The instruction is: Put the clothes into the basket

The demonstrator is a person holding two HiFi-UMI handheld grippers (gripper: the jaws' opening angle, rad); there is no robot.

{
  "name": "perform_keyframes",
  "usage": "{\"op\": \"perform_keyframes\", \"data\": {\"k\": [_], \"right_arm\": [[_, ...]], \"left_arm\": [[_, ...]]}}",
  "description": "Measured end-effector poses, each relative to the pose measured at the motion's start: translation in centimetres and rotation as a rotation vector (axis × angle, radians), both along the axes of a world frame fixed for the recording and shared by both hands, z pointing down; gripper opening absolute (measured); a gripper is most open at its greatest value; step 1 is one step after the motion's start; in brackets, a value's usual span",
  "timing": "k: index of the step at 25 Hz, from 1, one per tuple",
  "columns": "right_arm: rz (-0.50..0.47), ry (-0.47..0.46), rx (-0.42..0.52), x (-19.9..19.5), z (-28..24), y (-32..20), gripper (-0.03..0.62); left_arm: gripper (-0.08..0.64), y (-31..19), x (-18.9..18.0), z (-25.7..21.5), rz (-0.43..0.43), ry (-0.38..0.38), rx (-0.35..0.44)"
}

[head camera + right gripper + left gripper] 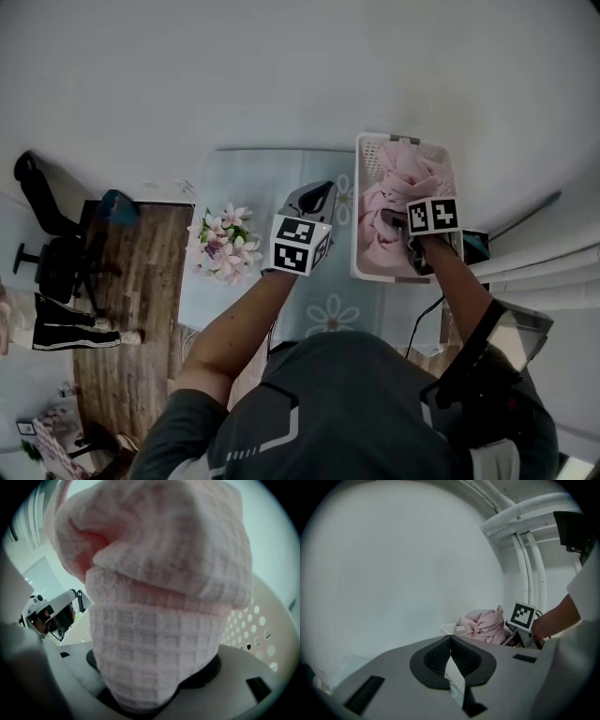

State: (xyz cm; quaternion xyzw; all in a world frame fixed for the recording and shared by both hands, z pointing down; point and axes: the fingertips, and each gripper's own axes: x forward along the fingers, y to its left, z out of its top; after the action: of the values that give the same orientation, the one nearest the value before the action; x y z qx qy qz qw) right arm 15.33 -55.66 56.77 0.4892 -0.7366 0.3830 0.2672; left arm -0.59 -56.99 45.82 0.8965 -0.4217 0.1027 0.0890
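The left gripper is seen closed and empty beside the white basket, where the pink cloth is clamped by the right gripper — the placing step, it is judged — so release is called for next.

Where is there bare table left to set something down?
Bare tablecloth lies between the flowers and the basket, beyond the left gripper. A second patch sits nearer the person, in front of the basket. Crowded: the basket is full of pink cloth, with the right gripper in it.
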Motion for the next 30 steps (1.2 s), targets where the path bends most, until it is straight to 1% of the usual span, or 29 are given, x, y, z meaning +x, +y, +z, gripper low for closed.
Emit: {"op": "perform_keyframes", "data": {"k": [12,14,18,26,30], "right_arm": [[-0.062,0.066,-0.238,-1.0,8.3,0.1,0.348],[-0.063,0.058,-0.268,-1.2,9.2,0.0,0.348],[-0.043,0.004,-0.339,-1.6,10.7,0.0,0.348],[-0.104,0.048,-0.403,-2.2,12.5,0.1,0.354],[-0.106,0.059,-0.404,-2.2,12.8,-0.1,0.359]], "left_arm": [[0.009,-1.7,-0.4,6.6,0.001,-0.030,-0.109],[0.009,-1.6,-0.3,7.2,0.006,-0.030,-0.119],[0.009,-1.5,-0.1,8.0,0.009,-0.029,-0.138],[0.009,-2.0,-0.3,9.2,-0.007,-0.019,-0.165],[0.009,-1.9,0.2,9.6,0.000,-0.015,-0.176]]}}
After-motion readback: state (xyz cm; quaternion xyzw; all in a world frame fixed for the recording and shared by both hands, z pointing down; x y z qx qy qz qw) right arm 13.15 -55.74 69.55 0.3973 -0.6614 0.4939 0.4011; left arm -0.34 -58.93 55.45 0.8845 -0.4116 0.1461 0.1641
